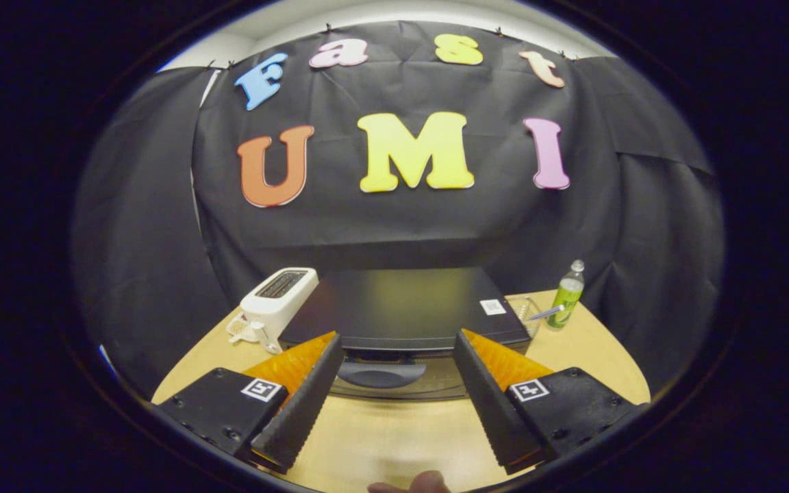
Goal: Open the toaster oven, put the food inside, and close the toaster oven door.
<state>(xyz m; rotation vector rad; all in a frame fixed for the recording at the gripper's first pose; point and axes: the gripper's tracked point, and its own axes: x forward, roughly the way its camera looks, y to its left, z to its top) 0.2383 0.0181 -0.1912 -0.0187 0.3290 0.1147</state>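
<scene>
A black toaster oven (401, 305) stands on the wooden table (394, 438), and I look down on its flat top. Its grey curved door handle (381, 374) sits at the front, with the glass door (401, 392) just below it. I cannot tell whether the door is fully closed. My gripper (398, 339) is open, hovering above the front of the oven. One finger is on each side of the handle and nothing is between them.
A white pop-up toaster (278, 298) stands left of the oven. To the oven's right are a small clear dish (524, 311) and a green-labelled bottle (567, 294). A person's fingertip (411, 485) shows at the near table edge. Black cloth walls close the back.
</scene>
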